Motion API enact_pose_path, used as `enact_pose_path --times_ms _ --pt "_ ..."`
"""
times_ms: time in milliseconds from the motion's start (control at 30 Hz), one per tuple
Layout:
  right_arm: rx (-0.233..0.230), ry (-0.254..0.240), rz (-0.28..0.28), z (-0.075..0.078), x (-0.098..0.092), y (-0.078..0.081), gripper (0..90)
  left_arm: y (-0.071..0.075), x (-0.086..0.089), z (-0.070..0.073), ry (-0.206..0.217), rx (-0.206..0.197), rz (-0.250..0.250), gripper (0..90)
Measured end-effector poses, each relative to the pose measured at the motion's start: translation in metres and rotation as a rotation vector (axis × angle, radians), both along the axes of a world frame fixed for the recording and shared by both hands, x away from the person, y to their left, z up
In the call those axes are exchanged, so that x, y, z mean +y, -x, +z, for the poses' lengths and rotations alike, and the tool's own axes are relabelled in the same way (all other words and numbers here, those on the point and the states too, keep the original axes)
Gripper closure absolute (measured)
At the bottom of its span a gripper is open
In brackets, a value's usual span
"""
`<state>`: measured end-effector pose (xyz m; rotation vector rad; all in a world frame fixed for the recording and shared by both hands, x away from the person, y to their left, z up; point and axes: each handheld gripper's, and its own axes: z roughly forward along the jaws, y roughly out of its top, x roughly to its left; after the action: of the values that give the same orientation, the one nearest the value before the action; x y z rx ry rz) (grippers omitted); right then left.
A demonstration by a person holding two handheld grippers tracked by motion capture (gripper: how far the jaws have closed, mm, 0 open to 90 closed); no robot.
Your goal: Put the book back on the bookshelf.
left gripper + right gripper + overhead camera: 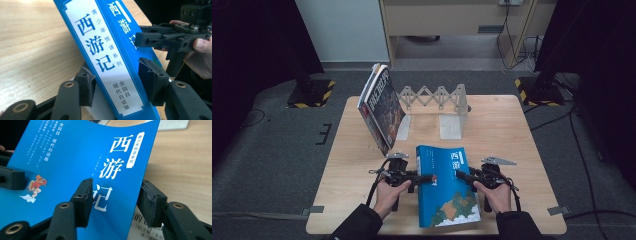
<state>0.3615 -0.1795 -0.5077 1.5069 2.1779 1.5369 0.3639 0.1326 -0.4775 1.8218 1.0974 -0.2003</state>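
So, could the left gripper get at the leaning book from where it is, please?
Probably not yet: the left gripper is shut on the blue book; the leaning book stands just beyond, path clear.

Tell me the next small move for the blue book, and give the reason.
Probably lift the blue book a little more and start tipping it upright. The left tool pinches its spine side and the right tool its open edge, so both sides look held. The standing book leans at one end of the metal bookend rack, with free space beside it.
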Motion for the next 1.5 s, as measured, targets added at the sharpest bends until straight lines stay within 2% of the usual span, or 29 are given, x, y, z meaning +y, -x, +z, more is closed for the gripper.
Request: enact_pose_path --times_ms 133,200,300,500,600,800,1000,1133,1233,1400,1433,1500 --pt "-0.056 -0.027 -0.007 0.007 -0.001 0.001 52.4 -0.001 0.003 0.006 0.042 -0.023 0.009 51.5" --pt "-0.073 -0.039 -0.014 0.009 -0.001 0.001 53.5 -0.002 0.004 0.006 0.049 -0.027 0.007 51.9" --pt "-0.085 -0.041 -0.017 0.008 -0.001 0.002 55.5 -0.003 0.003 0.004 0.053 -0.005 0.018 51.9" --pt "-0.095 -0.033 -0.022 0.007 0.0 0.002 57.5 -0.008 0.002 -0.001 0.04 0.026 0.012 51.3" --pt "-0.08 -0.031 -0.026 0.005 0.0 0.001 57.5 -0.011 0.001 -0.004 0.039 0.046 0.01 51.2" --pt "-0.058 0.016 -0.031 -0.001 0.002 -0.001 57.1 -0.016 -0.002 -0.015 0.032 0.093 0.014 50.6" --pt "-0.034 0.038 -0.038 -0.004 0.003 -0.002 55.5 -0.017 -0.001 -0.022 0.014 0.107 0.021 49.6" --pt "-0.009 0.067 -0.028 -0.008 0.004 -0.004 48.1 -0.018 0.001 -0.027 0.026 0.118 0.028 49.5" --pt "0.015 0.091 0.008 -0.007 0.002 -0.003 43.3 -0.018 0.002 -0.029 0.037 0.125 0.031 49.3" --pt "0.057 0.066 0.028 -0.009 -0.002 -0.001 39.9 -0.017 0.002 -0.03 0.042 0.123 0.033 49.2" --pt "0.08 0.043 0.022 -0.01 0.0 0.0 38.3 -0.017 0.002 -0.03 0.043 0.123 0.034 49.2" --pt "0.098 0.023 0.017 -0.013 0.002 -0.001 35.5 -0.017 0.002 -0.03 0.043 0.119 0.033 49.1"
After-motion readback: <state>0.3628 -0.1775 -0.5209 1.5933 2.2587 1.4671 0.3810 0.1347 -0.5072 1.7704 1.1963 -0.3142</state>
